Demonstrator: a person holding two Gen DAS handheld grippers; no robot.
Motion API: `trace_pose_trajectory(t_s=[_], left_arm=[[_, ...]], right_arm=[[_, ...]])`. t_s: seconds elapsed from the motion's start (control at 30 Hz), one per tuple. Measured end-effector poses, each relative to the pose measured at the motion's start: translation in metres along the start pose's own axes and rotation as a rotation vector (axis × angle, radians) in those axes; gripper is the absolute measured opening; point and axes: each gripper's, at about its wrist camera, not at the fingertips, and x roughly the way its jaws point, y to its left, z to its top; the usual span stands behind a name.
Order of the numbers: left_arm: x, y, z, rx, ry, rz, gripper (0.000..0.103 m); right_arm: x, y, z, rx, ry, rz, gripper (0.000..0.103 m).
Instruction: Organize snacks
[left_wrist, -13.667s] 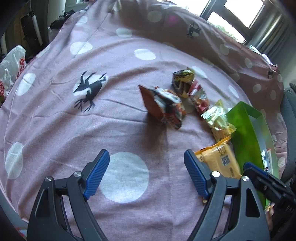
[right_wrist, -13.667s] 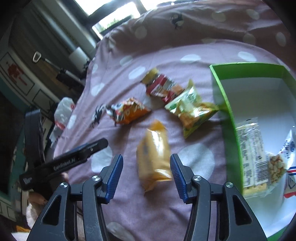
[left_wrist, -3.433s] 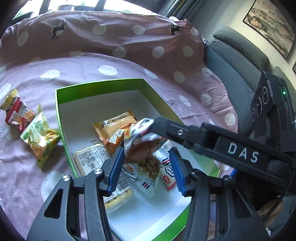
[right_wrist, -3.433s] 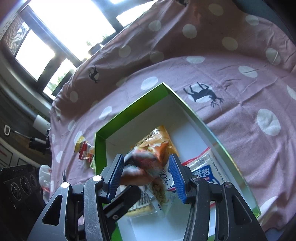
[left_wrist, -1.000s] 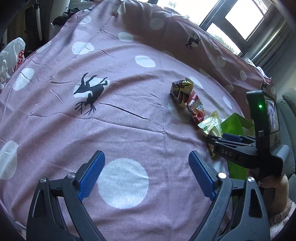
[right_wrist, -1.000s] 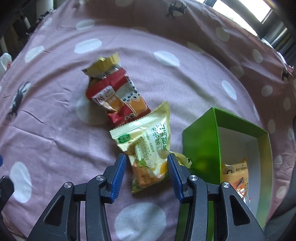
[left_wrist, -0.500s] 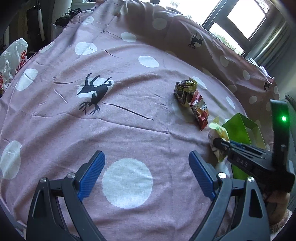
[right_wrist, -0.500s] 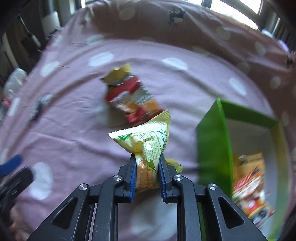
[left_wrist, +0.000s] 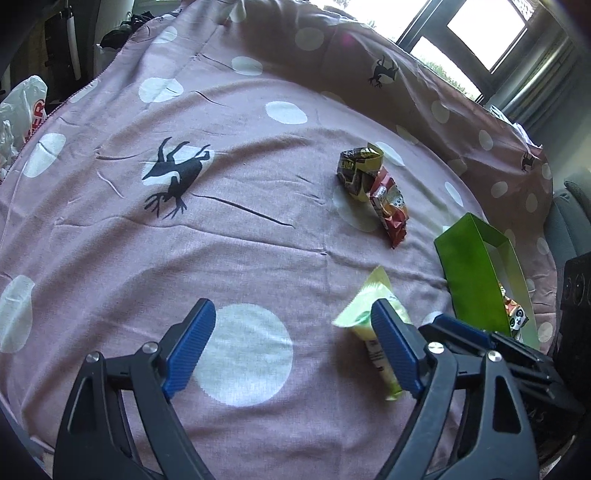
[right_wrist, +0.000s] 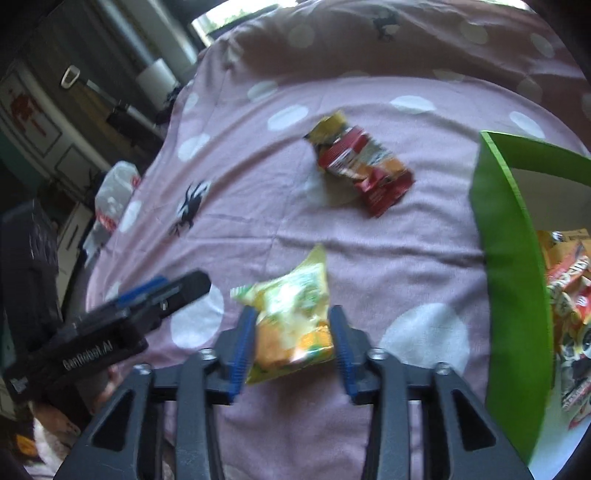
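Right gripper (right_wrist: 291, 345) has the yellow-green snack bag (right_wrist: 291, 317) between its fingers (right_wrist: 242, 341), left of the green box (right_wrist: 513, 280). The jaws are opening and the frame is too blurred to show whether the pads still press on the bag, so I can't call it a firm hold. The bag sits close above the pink spotted cloth (right_wrist: 369, 258); I can't tell whether it rests on it.

Step in hand, as I read it: get this bag into the box.
- Close again on the fat middle of the bag, not on the crimped edge, so it doesn't swing or slip.
- Lift clear of the box's near wall before crossing over.
- Release low over the 3 or so packs already in there.

Left gripper (left_wrist: 295, 347) is wide open, closing slightly, holding nothing, left of the box; the same bag shows partly behind its right finger.

Red snack pack (right_wrist: 360, 168) lies on the cloth, up and left of the box.
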Motion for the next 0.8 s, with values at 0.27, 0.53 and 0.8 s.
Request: trace_pose_trajectory(t_s=[0.27,0.53,0.8], left_arm=[[0.017,-0.024,-0.014,0.061,0.072,-0.054,0.077],[0.030,-0.046,-0.030,0.144,0.109,-0.067,0.063],[0.035,-0.049,-0.034,0.144,0.097,-0.119,0.044]], right_arm=[[-0.003,-0.023,0.005,0.131,-0.032,0.069,0.058],[0.013,-0.012,-0.002,0.085,0.023,-0.019,0.059],[0.035,-0.021,-0.007,0.123,0.075,0.081,0.059]])
